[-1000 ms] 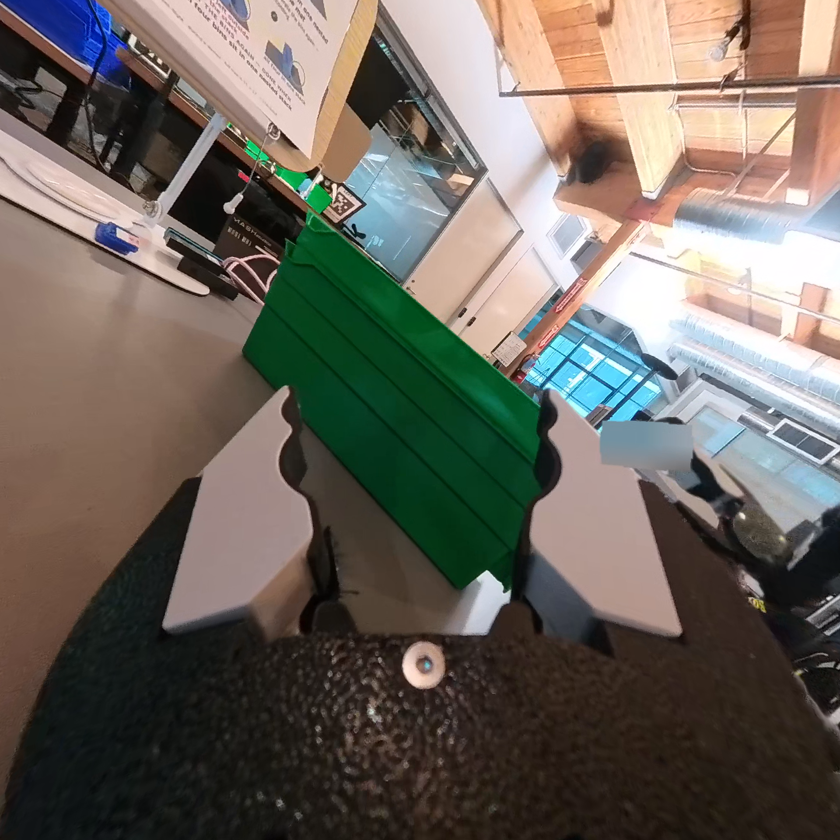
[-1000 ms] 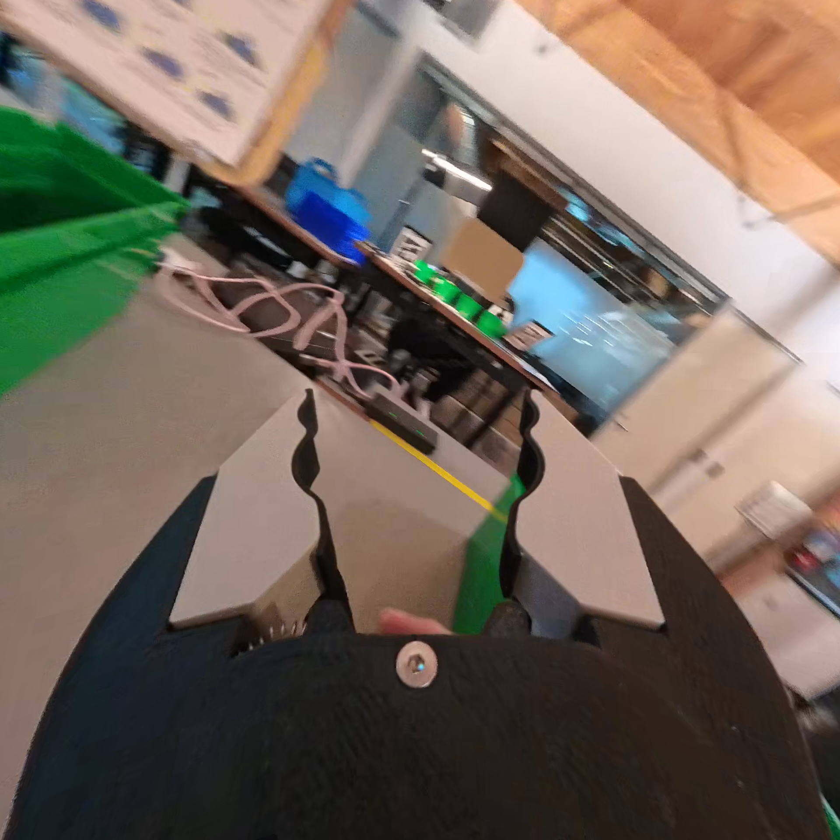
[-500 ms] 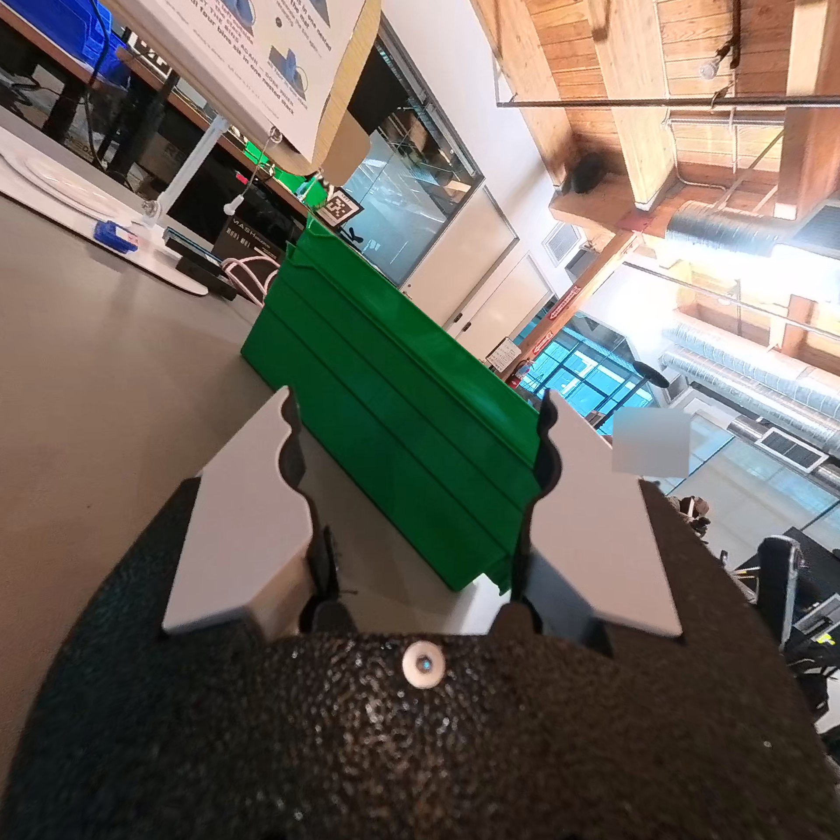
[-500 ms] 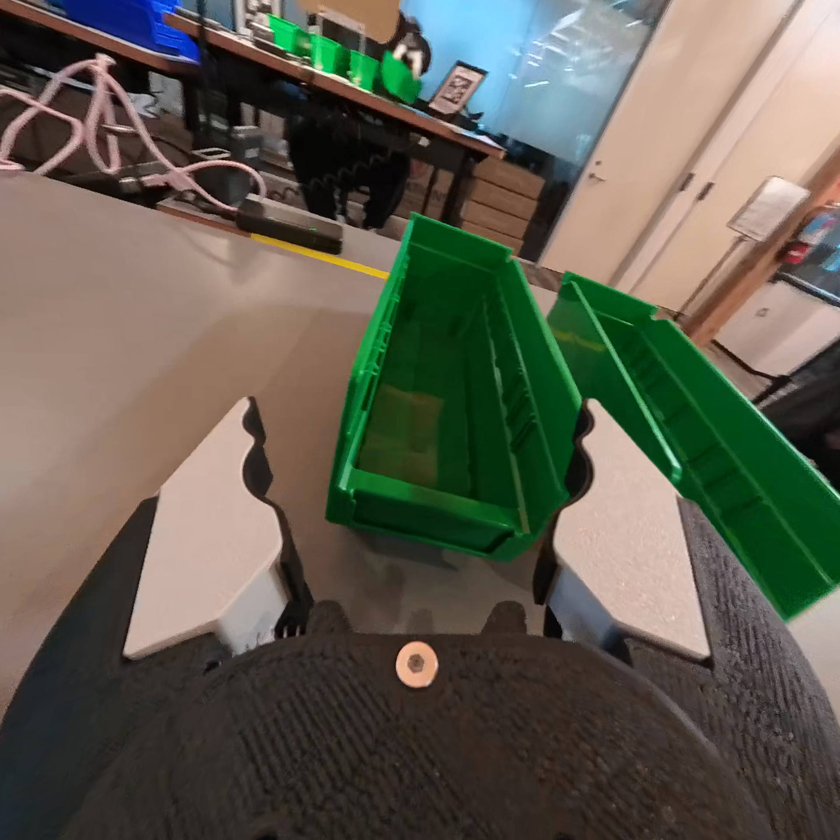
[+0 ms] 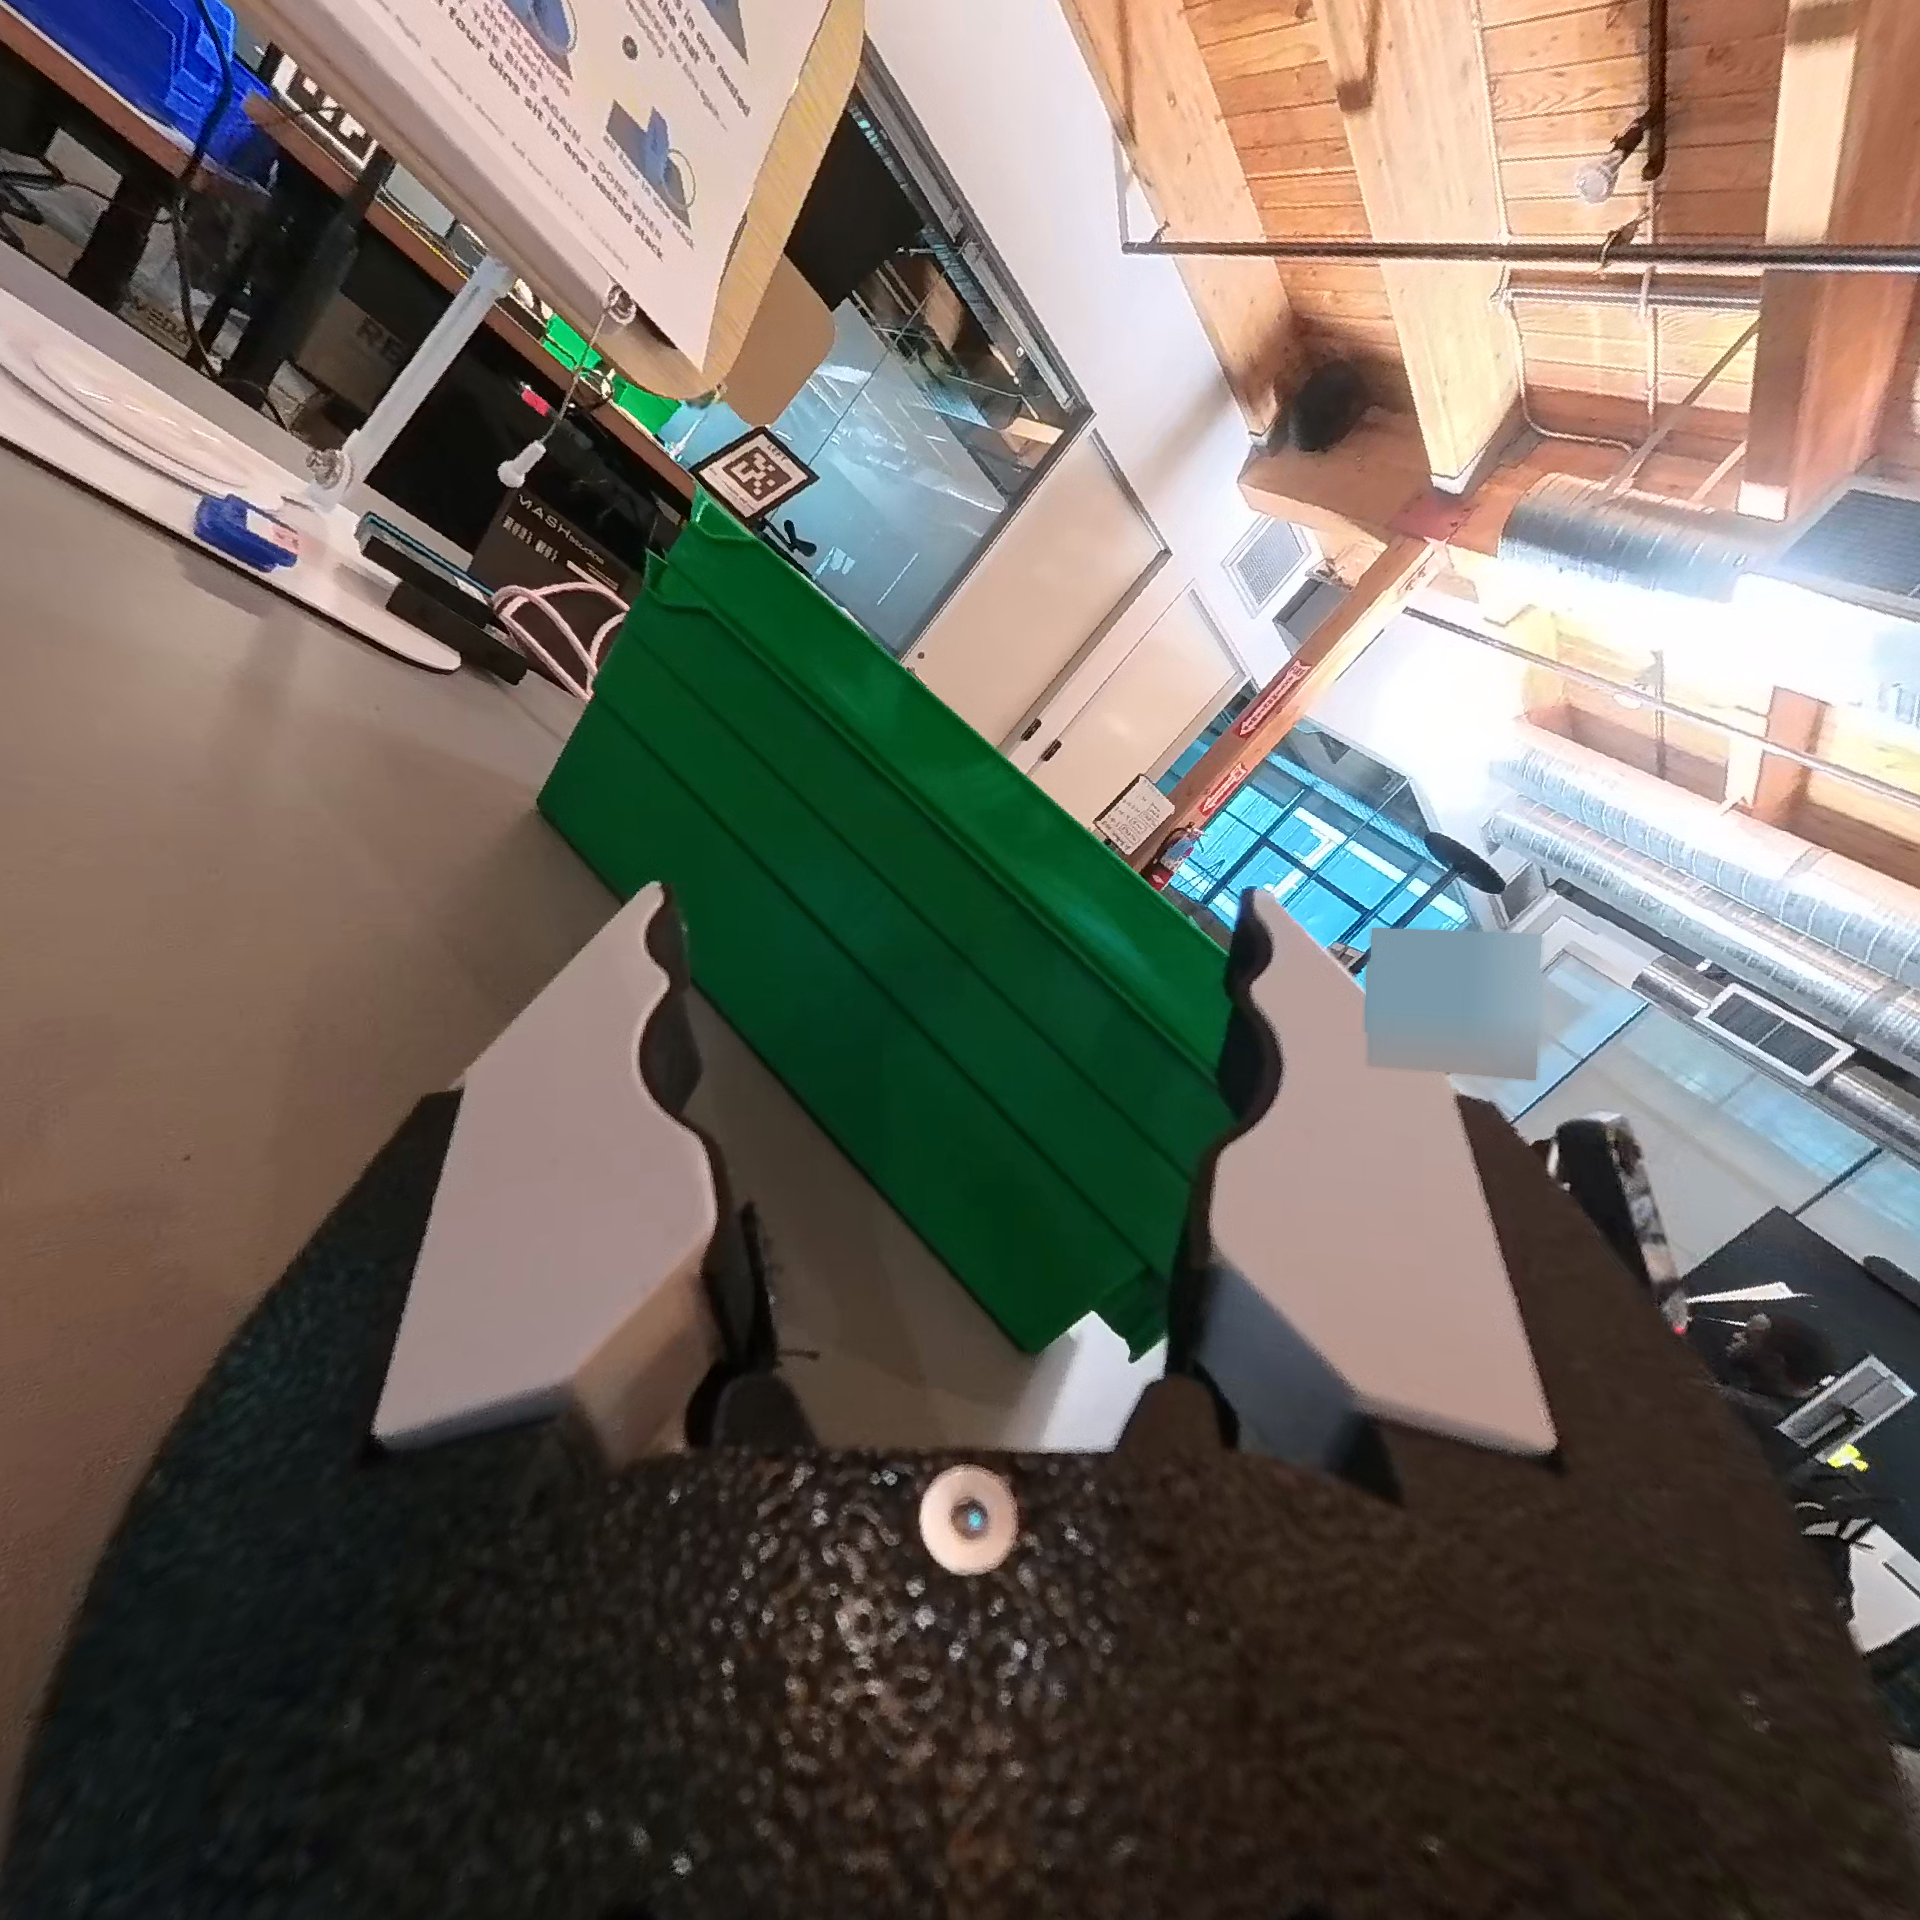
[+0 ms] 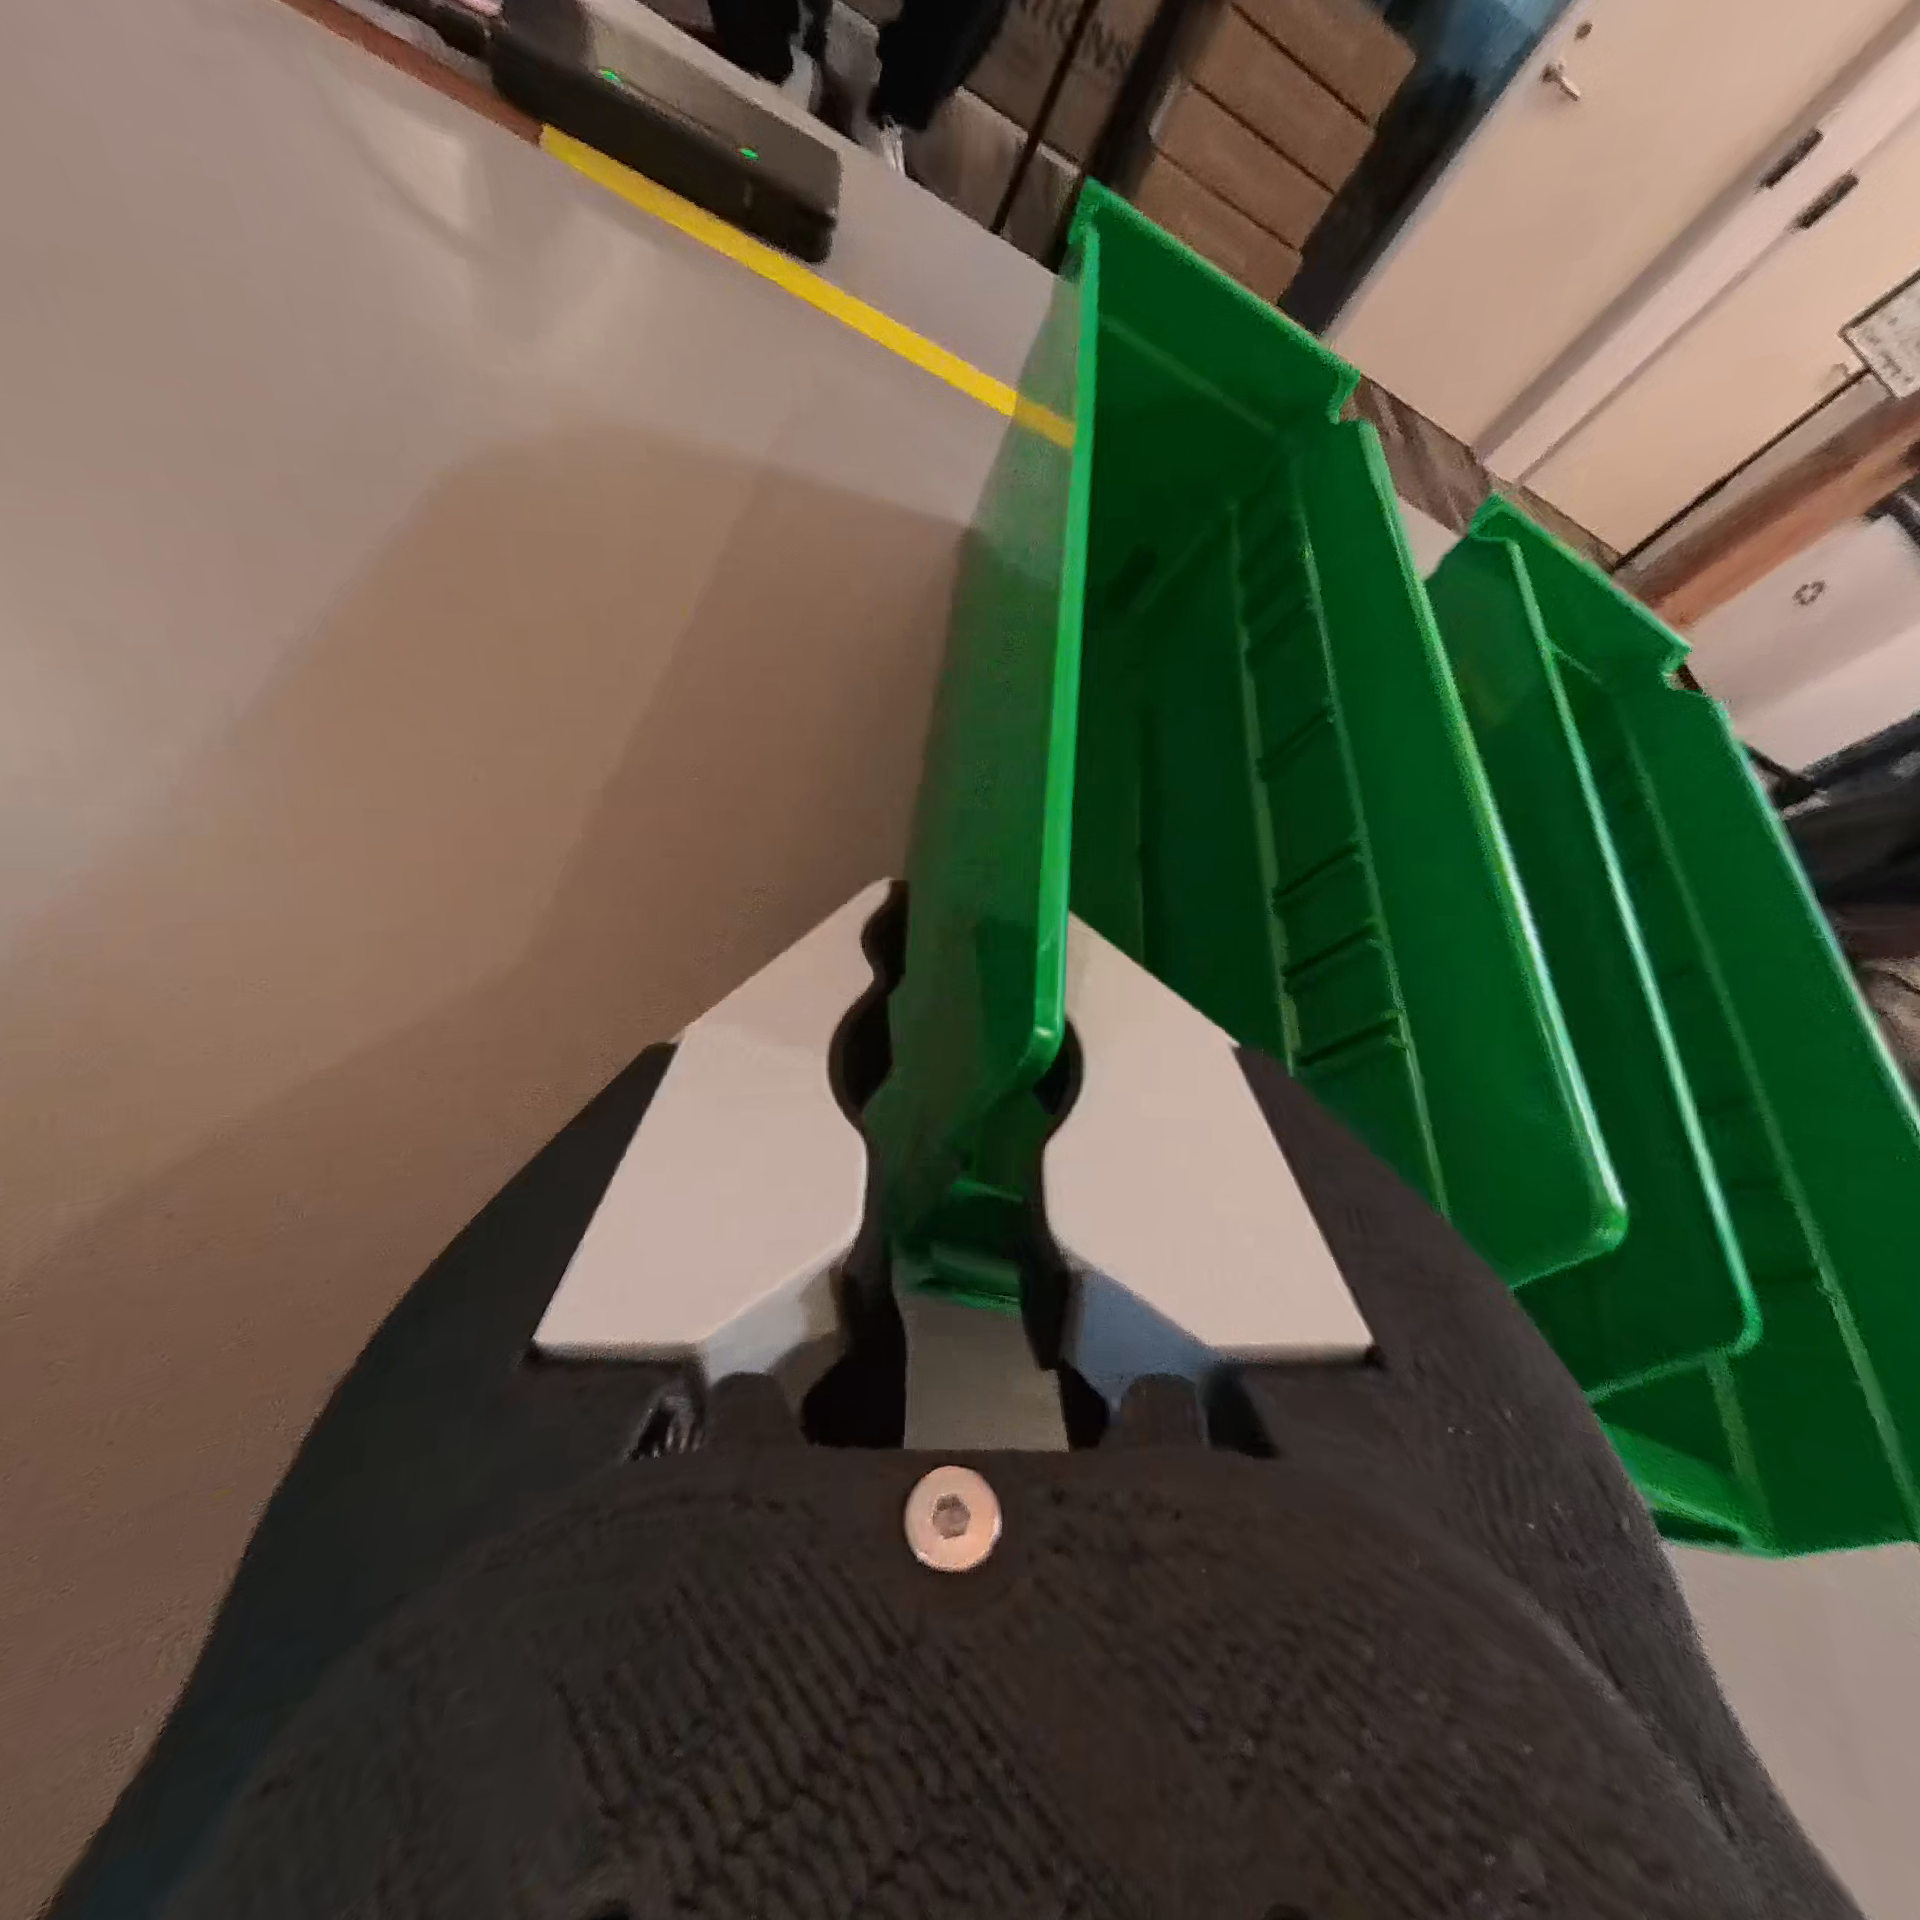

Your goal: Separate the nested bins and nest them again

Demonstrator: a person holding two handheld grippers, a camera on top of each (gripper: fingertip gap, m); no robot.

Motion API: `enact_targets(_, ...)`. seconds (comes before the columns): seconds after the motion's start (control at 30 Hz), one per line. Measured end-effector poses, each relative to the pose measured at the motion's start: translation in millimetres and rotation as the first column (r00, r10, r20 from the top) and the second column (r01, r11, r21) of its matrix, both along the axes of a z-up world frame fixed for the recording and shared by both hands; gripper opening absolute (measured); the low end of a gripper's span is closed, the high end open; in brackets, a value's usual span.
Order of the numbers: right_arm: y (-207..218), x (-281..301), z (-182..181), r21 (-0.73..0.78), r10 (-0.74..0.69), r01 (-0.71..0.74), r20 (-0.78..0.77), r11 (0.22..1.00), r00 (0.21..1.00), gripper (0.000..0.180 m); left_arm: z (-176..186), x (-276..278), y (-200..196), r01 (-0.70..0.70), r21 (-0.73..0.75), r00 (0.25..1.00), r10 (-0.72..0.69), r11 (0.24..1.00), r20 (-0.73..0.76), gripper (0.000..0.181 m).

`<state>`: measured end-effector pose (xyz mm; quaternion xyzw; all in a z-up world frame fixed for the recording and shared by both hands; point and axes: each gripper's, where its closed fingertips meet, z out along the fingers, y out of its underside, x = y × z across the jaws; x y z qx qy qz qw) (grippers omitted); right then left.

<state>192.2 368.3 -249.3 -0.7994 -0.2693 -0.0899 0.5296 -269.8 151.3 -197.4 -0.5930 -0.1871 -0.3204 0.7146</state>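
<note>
Grey tabletop [image 6: 364, 675]: right gripper [image 6: 971, 1049] fingers clamp near bin [image 6: 1195, 727] wall, likely to lift; left gripper [image 5: 951, 1049] fingers open beside stack [image 5: 883, 987].

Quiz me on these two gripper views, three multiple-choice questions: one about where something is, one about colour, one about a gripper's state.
1. Where is the yellow stripe?
A. Along the table's far edge
B. Inside a bin
C. On the right gripper

2. What colour are the bins?
A. Blue
B. Green
C. Grey

3. What is the right gripper doing?
A. Hanging open above the table
B. Shut on nothing
C. Shut on a bin's side wall

Answers:
1. A: in the right wrist view the stripe runs along the table edge, next to a black box.
2. B: the near bin, the bin beside it and the stack in the left wrist view are all green.
3. C: its jaws sit on either side of the near bin's wall, pressed to it. The left gripper stands open by the stack.
</note>
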Motion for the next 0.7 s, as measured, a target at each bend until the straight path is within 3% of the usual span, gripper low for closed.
enact_targets(0.07, 0.9, 2.1, 1.2, -0.011, -0.012, 0.012, -0.009, 1.000, 1.000, 0.008, 0.1, -0.2, -0.1, 0.002, 0.002, 1.000, -0.002, 1.000, 0.005, 0.101)
enact_targets(0.23, -7.7, -14.9, 14.0, 0.003, 0.047, -0.047, -0.099, 0.999, 0.994, 0.006, -0.2, 0.3, 0.3, 0.007, 0.001, 1.000, -0.007, 1.000, 0.007, 0.101)
enact_targets(0.4, -33.0, -66.1, 79.7, 0.177, 0.192, -0.161, -0.173, 0.971, 0.966, 0.003, 0.4, 0.1, -0.1, 0.007, 0.005, 1.000, -0.007, 1.000, 0.008, 0.100)
enact_targets(0.57, -75.6, -155.5, 152.4, 0.327, 0.427, -0.336, -0.266, 0.883, 0.864, 0.002, 0.1, 0.1, 0.2, 0.000, 0.001, 1.000, 0.000, 1.000, 0.003, 0.099)
enact_targets(0.7, -117.0, -234.4, 172.4, 0.306, 0.605, -0.523, -0.344, 0.795, 0.718, 0.003, 0.1, 1.5, 0.4, 0.003, -0.001, 1.000, -0.003, 1.000, -0.002, 0.097)
